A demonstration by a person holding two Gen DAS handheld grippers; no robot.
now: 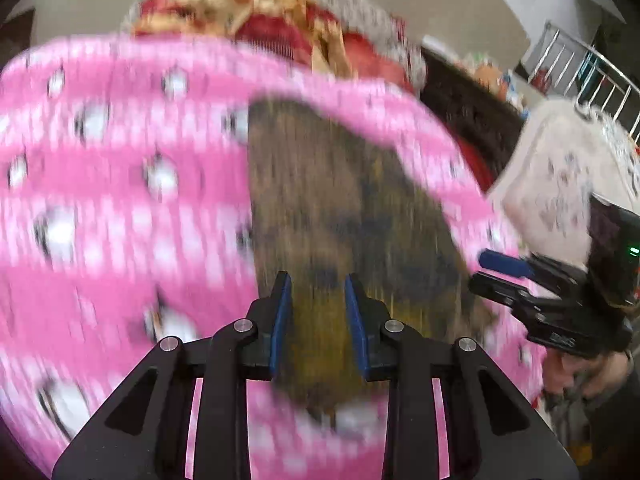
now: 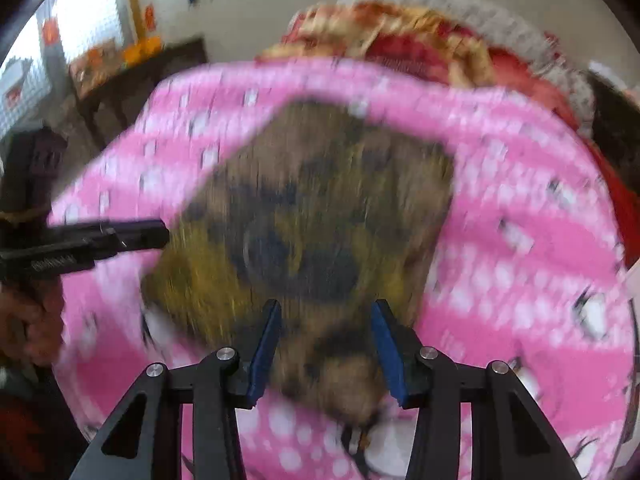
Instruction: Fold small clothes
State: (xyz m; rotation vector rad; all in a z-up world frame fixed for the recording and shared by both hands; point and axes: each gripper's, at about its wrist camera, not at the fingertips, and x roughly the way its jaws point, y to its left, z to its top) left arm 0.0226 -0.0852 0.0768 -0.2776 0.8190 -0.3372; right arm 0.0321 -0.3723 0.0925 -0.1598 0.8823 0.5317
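Note:
A small brown-and-yellow mottled garment (image 1: 340, 208) lies flat on a pink dotted cloth (image 1: 120, 200); it also shows in the right wrist view (image 2: 312, 216) on the same pink cloth (image 2: 520, 248). Both views are motion-blurred. My left gripper (image 1: 318, 284) is open and empty over the garment's near part. My right gripper (image 2: 326, 310) is open and empty over the garment's near edge. The right gripper shows at the right of the left wrist view (image 1: 504, 276), by the garment's right side. The left gripper shows at the left of the right wrist view (image 2: 156, 232), its tip at the garment's left edge.
A red-and-gold patterned cloth pile (image 1: 256, 12) lies beyond the pink cloth, also in the right wrist view (image 2: 420, 36). A white lace-covered surface (image 1: 560, 168) and a metal railing (image 1: 592, 68) stand at the right. Dark furniture (image 2: 132, 92) stands at the far left.

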